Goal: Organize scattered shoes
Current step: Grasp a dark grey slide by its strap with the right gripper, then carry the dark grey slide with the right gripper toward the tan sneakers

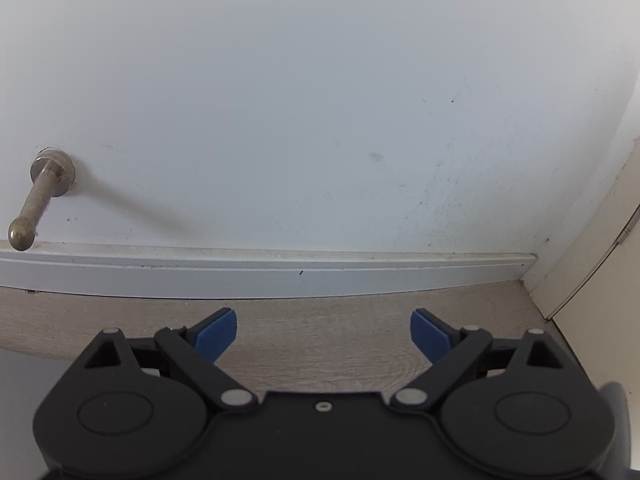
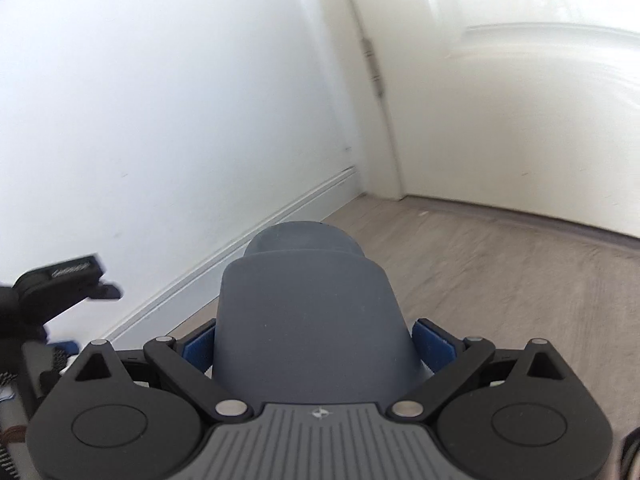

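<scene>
A grey rubber slide shoe [image 2: 308,300] fills the middle of the right wrist view, its toe end pointing away from the camera and its ribbed part [image 2: 316,440] nearest the lens. My right gripper [image 2: 316,326] is shut on it, with the blue pads [image 2: 434,340] pressed against both sides, and it hangs above the floor. The picture is blurred by motion. My left gripper [image 1: 322,314] stands open over bare floor near the wall, with nothing between its blue pads [image 1: 216,332]. No other shoe is in sight.
A metal door stop [image 1: 38,196] sticks out of the white wall above the baseboard [image 1: 280,276]. Pale wood floor [image 2: 500,280] runs to a corner with a cream door [image 2: 520,120] and its hinge [image 2: 374,68]. Part of a black hand-held device [image 2: 68,280] shows at the left.
</scene>
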Demonstrator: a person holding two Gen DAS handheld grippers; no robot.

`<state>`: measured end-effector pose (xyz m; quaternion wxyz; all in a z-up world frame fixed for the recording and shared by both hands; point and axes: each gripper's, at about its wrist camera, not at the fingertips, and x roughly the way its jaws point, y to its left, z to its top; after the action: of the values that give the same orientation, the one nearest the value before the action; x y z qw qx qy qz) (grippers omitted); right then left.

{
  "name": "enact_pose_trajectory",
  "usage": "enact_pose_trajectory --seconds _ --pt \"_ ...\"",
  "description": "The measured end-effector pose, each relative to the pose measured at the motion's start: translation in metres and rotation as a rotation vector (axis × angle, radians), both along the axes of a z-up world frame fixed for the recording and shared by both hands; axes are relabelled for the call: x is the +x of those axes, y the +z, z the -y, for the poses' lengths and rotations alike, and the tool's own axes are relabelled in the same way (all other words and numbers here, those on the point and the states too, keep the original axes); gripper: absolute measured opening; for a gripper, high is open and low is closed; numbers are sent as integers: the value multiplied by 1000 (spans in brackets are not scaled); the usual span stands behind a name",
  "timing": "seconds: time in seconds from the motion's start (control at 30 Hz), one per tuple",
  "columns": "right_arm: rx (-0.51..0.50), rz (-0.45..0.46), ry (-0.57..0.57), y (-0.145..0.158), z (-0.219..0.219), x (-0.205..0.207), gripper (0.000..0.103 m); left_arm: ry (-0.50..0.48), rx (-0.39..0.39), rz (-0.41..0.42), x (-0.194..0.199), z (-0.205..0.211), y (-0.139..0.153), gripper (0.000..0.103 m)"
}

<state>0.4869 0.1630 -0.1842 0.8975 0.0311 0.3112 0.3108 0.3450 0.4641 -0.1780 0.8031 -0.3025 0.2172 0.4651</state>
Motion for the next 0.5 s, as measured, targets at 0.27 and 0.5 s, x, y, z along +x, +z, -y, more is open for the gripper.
enact_pose_trajectory --seconds 0.27,0.5 --pt "-192 -11 -398 -15 107 86 99 -64 44 -43 13 14 3 95" --pt "-195 -89 -540 -41 156 125 99 -257 134 -143 50 53 2 94"
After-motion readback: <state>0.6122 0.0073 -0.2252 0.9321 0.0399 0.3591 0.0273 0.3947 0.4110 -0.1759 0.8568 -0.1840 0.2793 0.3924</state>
